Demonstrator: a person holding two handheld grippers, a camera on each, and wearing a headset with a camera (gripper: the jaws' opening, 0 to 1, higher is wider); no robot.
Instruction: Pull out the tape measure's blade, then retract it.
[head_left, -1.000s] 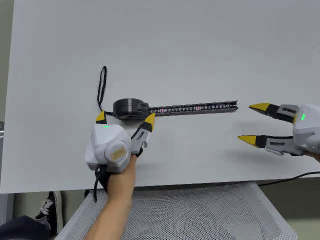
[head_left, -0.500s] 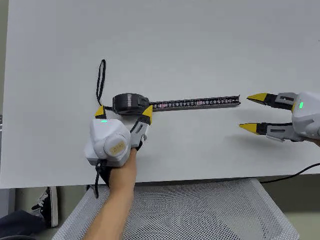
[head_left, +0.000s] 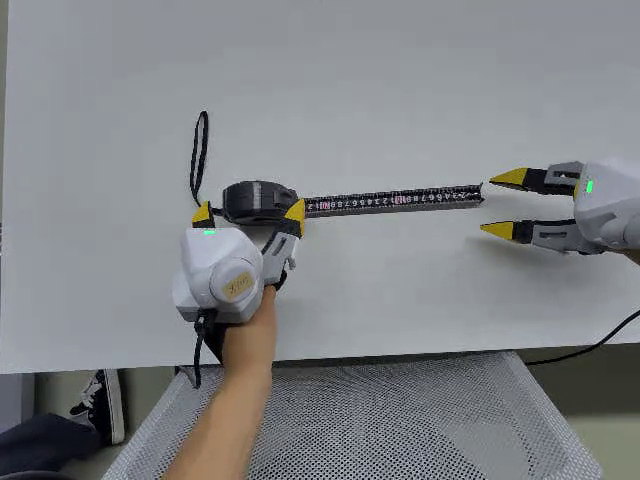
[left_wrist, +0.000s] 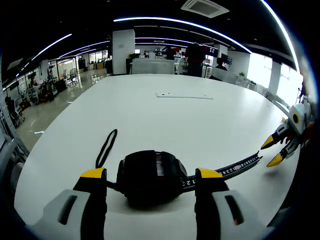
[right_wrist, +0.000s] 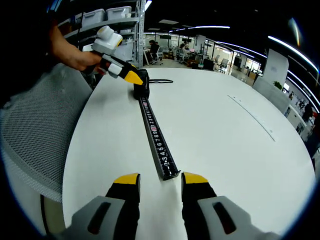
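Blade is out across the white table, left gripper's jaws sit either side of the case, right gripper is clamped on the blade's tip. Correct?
No. The right gripper is open, not clamped: the right gripper view shows its jaws apart, with a gap either side of the blade's tip. The rest stands: blade out across the table, left gripper astride the case.

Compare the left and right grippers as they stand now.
The left gripper straddles the case; the right gripper flanks the blade at its free tip. The left gripper's jaws stand wide, close to the case's sides; the right gripper's stand narrower, with clear gaps beside the blade. The left gripper points across the blade's line, the right gripper along it. Both are open and low over the table.
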